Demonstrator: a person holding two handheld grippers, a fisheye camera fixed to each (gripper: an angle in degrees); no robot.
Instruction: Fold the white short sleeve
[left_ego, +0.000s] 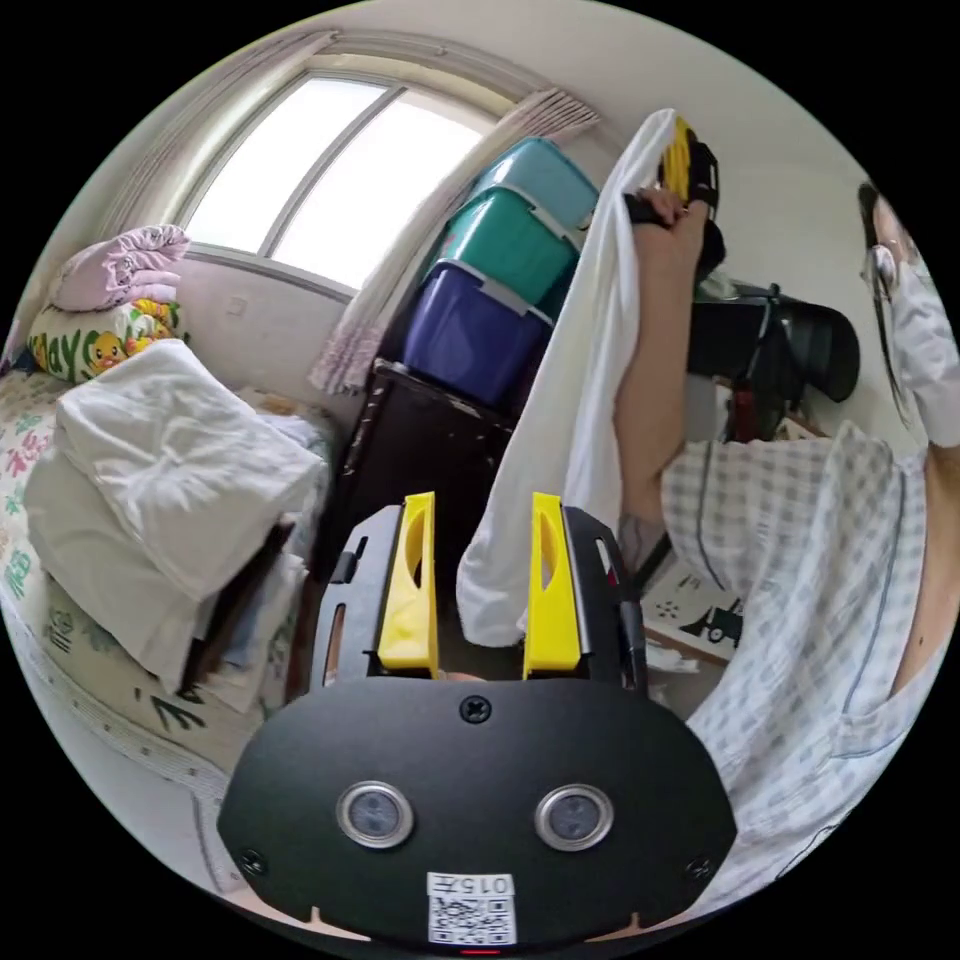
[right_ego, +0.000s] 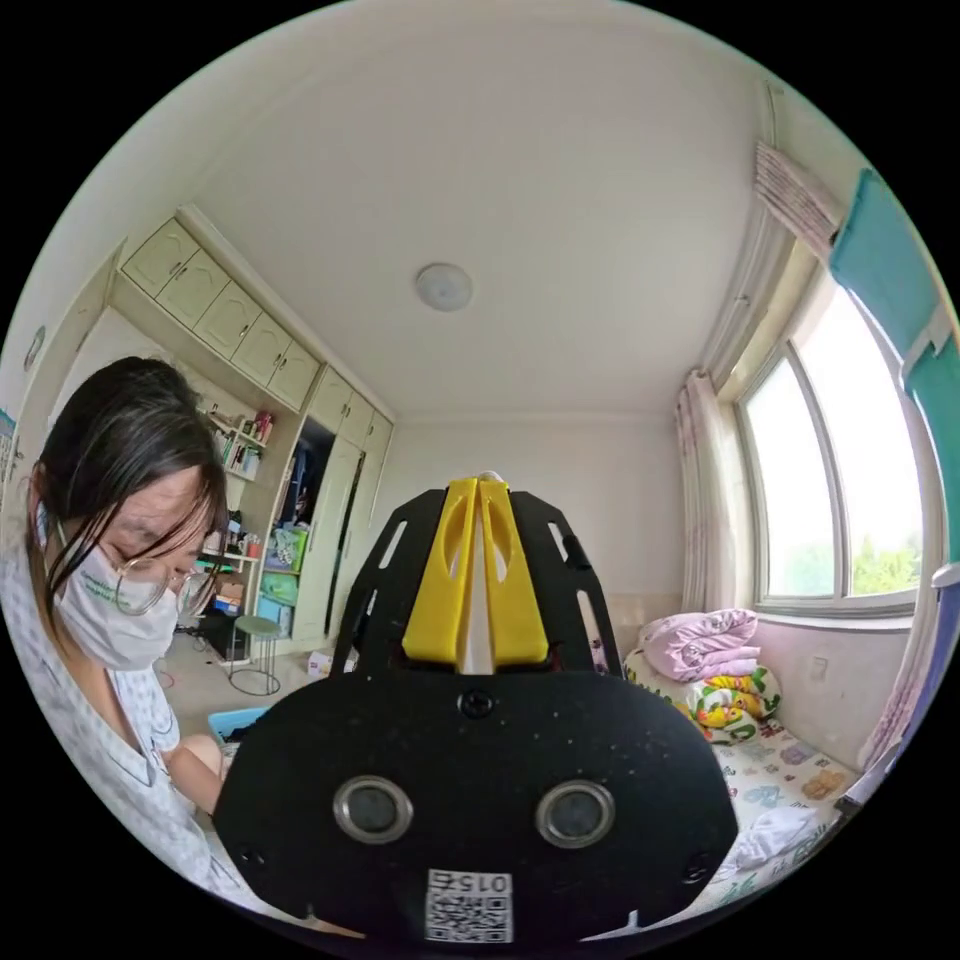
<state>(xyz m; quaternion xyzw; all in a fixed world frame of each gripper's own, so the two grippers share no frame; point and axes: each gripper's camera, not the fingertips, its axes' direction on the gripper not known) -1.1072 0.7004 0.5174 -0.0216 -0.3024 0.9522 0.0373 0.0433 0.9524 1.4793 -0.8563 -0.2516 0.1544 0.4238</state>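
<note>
The white short sleeve shirt hangs down in a long drape in the left gripper view. Its top is pinched by my right gripper, held high in a person's hand. The shirt's lower end dangles between the yellow jaws of my left gripper, which stand open; the cloth lies against the right-hand jaw only. In the right gripper view my right gripper points up toward the ceiling, its jaws shut on a thin white strip of the shirt.
A pile of folded white cloth sits on the patterned bed at the left. Stacked plastic bins stand on a dark cabinet by the window. The person in a checked top stands close on the right.
</note>
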